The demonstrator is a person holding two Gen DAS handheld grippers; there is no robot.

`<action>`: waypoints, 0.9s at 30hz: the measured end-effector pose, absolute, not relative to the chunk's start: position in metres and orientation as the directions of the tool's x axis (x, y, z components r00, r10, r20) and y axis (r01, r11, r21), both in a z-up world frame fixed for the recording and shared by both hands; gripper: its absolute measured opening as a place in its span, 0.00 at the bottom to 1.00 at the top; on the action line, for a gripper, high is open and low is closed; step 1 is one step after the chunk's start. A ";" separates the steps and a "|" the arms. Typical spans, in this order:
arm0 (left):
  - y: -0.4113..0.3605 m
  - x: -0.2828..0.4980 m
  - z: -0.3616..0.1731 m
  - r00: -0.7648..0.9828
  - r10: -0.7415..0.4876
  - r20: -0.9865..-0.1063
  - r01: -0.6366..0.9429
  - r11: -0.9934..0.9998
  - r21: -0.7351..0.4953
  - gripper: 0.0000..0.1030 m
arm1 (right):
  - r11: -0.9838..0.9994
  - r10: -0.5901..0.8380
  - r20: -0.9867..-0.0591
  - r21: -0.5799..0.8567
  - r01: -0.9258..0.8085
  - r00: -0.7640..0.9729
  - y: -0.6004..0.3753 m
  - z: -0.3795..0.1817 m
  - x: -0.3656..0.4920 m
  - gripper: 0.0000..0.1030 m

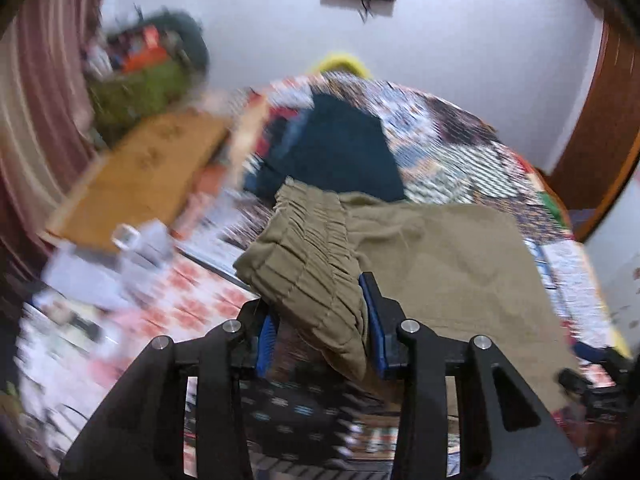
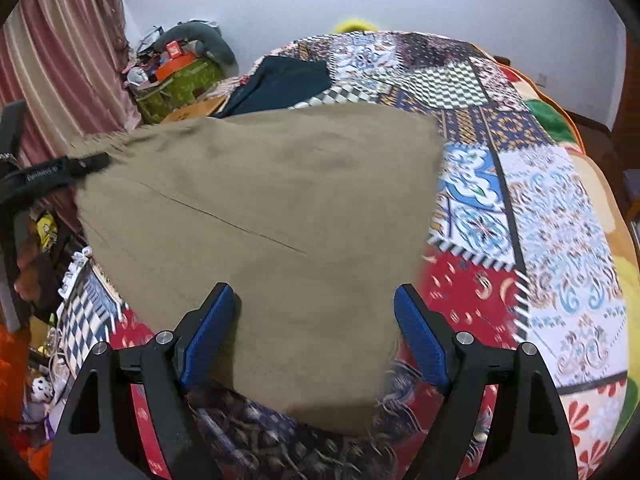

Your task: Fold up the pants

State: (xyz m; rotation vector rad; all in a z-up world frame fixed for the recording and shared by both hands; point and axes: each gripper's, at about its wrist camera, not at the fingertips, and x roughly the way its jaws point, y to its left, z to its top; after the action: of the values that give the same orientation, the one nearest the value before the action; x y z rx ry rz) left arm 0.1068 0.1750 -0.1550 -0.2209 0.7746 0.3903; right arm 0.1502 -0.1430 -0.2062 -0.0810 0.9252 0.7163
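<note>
Khaki pants [image 1: 436, 256] lie folded on a patchwork bedspread [image 1: 460, 152]. My left gripper [image 1: 320, 316] is shut on their gathered elastic waistband [image 1: 308, 248] and holds that end slightly lifted. In the right wrist view the pants [image 2: 264, 216] spread flat as a wide khaki panel. My right gripper [image 2: 316, 312] is open, its blue pads [image 2: 208, 332] on either side of the near edge of the cloth, not gripping it. The other gripper shows at the left edge [image 2: 48, 172].
A dark teal garment [image 1: 340, 148] lies on the bed beyond the pants, also in the right wrist view [image 2: 280, 80]. A wooden board [image 1: 144, 172] and cluttered shelf [image 2: 176, 72] stand left of the bed. The bedspread [image 2: 540, 208] extends to the right.
</note>
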 end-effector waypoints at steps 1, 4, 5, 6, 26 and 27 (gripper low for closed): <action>0.174 0.105 -0.149 0.650 0.299 -0.698 -0.426 0.905 -0.009 0.37 | 0.769 0.537 -0.748 0.245 -0.590 0.389 -0.146 -0.206 0.150 0.77; 0.163 0.107 -0.134 0.670 0.359 -0.650 -0.414 0.907 0.074 0.36 | 0.783 0.523 -0.758 0.245 -0.572 0.390 -0.152 -0.209 0.152 0.77; 0.158 0.107 -0.130 0.682 0.359 -0.638 -0.402 0.912 0.084 0.35 | 0.783 0.527 -0.756 0.256 -0.567 0.388 -0.154 -0.211 0.152 0.77; 0.153 0.109 -0.125 0.694 0.358 -0.624 -0.389 0.917 0.094 0.35 | 0.785 0.530 -0.757 0.267 -0.560 0.382 -0.155 -0.212 0.152 0.77; 0.042 0.165 -0.079 0.754 -0.172 -0.634 0.089 0.983 -0.162 0.28 | 0.780 0.554 -0.723 0.279 -0.560 0.412 -0.161 -0.199 0.154 0.77; 0.038 0.168 -0.082 0.740 -0.194 -0.644 0.105 0.979 -0.174 0.28 | 0.780 0.559 -0.717 0.284 -0.558 0.416 -0.162 -0.197 0.155 0.77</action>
State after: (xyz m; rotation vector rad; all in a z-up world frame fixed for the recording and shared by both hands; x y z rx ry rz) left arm 0.1676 0.0381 -0.0824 -0.1290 0.7192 -0.1643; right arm 0.1548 -0.1622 -0.1974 0.0011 0.9013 0.7012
